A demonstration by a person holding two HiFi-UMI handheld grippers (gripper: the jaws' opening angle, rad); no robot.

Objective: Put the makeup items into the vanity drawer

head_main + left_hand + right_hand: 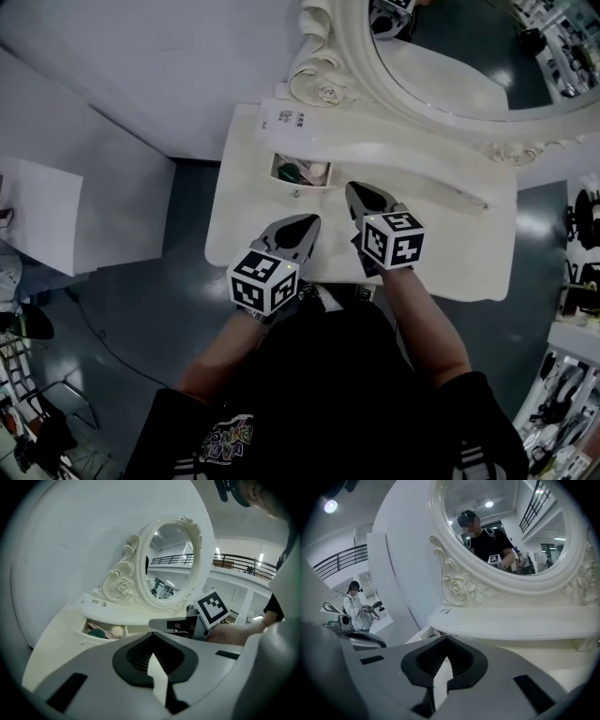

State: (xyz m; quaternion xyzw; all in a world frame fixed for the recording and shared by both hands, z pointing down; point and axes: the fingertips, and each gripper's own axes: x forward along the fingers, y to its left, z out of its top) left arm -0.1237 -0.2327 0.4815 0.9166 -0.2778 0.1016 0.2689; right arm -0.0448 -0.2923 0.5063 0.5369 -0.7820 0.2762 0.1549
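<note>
Head view: our left gripper (pixel 307 223) and right gripper (pixel 356 190), both closed and empty, hover below the open drawer (pixel 298 190). Makeup (pixel 315 172) looks stowed; next we'd likely push it shut.

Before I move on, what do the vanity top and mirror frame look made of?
Vanity top: probably cream-painted wood or board, smooth with a soft sheen. Mirror frame: same cream, moulded scrolls and a rose; carved wood or resin, can't tell.
</note>
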